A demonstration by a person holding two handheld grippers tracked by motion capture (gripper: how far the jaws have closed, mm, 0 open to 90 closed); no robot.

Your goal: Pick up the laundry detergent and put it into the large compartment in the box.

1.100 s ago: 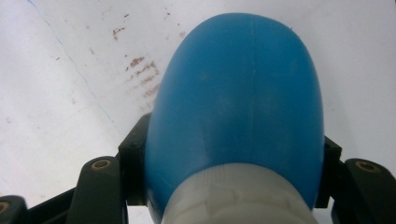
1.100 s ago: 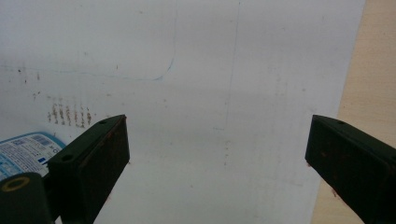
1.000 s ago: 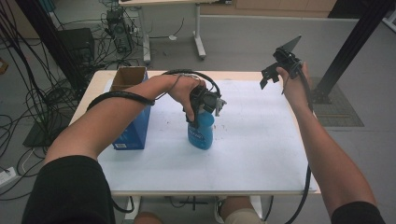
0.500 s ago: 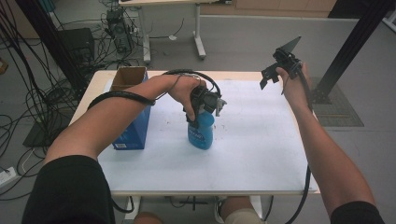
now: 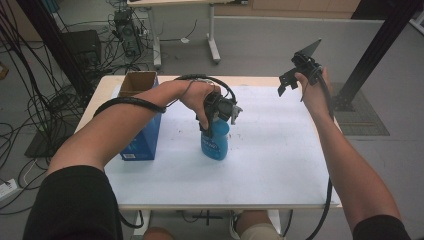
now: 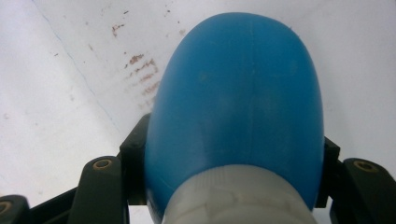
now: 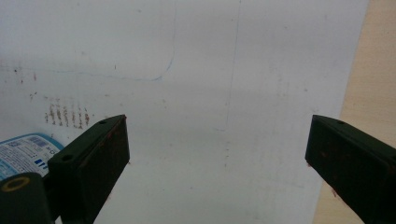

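A blue bottle (image 5: pixel 215 142) with a white cap stands upright on the white sheet (image 5: pixel 280 150) near the table's middle. From above, my left gripper (image 5: pixel 215 122) is shut on its neck. In the left gripper view the bottle (image 6: pixel 238 98) bulges between the two black jaws, with the white cap (image 6: pixel 233 196) at the bottom. My right gripper (image 5: pixel 292 75) is held up in the air over the far right corner of the table, open. The right gripper view has its jaws wide apart, with nothing between them, above the sheet (image 7: pixel 210 93), and the bottle's label (image 7: pixel 23 151) at the lower left.
An open blue cardboard box (image 5: pixel 142 125) stands at the left of the table, close to the left forearm. A bare wooden edge (image 7: pixel 369 70) borders the sheet on the right. Cables, a desk leg and a black post lie on the floor beyond.
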